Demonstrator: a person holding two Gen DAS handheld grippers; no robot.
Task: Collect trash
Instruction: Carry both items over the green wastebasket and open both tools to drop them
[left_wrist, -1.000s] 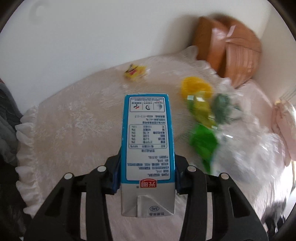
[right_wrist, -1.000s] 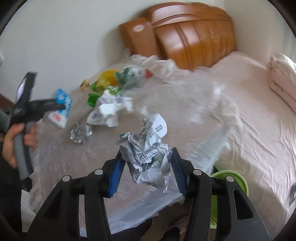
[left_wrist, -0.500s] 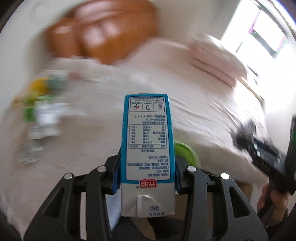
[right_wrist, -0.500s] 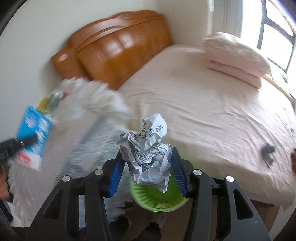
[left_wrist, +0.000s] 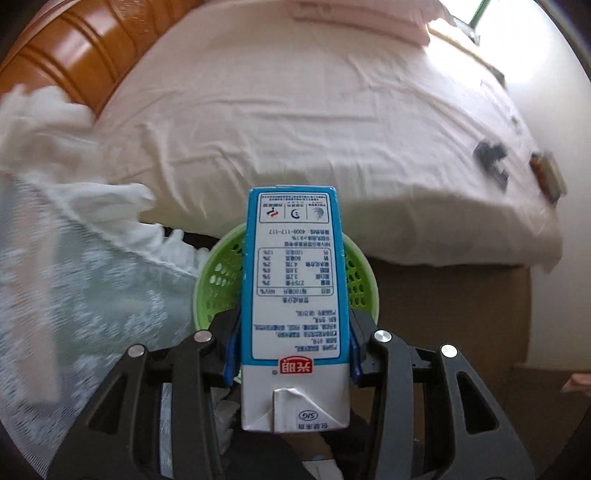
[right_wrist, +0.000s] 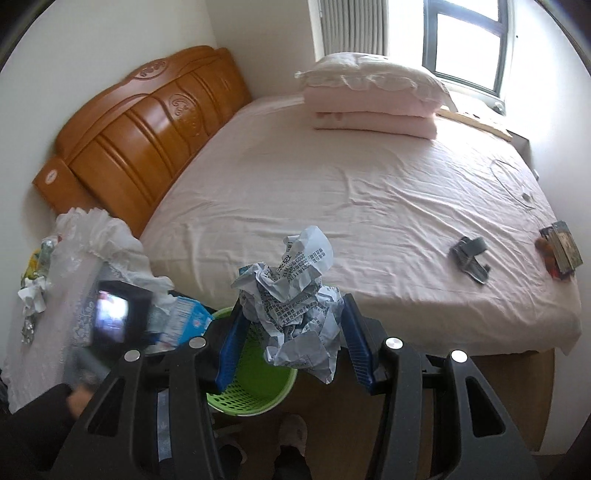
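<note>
The left gripper (left_wrist: 294, 354) is clamped on a blue and white carton (left_wrist: 294, 314), its blue pads pressing the carton's two long sides near the bottom end, so most of the carton sticks out forward past the fingertips. Right behind and below the carton sits a green basket (left_wrist: 218, 280), whose rim shows on both sides of it. The right gripper (right_wrist: 291, 339) holds a crumpled paper (right_wrist: 295, 306) between its fingers (right_wrist: 231, 347); the left pad touches the wad, while a small gap shows at the right pad, and the wad bulges above and below the fingertips. The same basket (right_wrist: 255, 398) lies directly beneath the paper on the floor. To the left, a table (right_wrist: 55, 317) with a lace cloth carries more scraps, with the carton (right_wrist: 184, 321) blurred beside it. Farther off stretches the bed (right_wrist: 351, 192) with pink sheet, folded pillows (right_wrist: 373, 96) and a wooden headboard (right_wrist: 147, 125).
</note>
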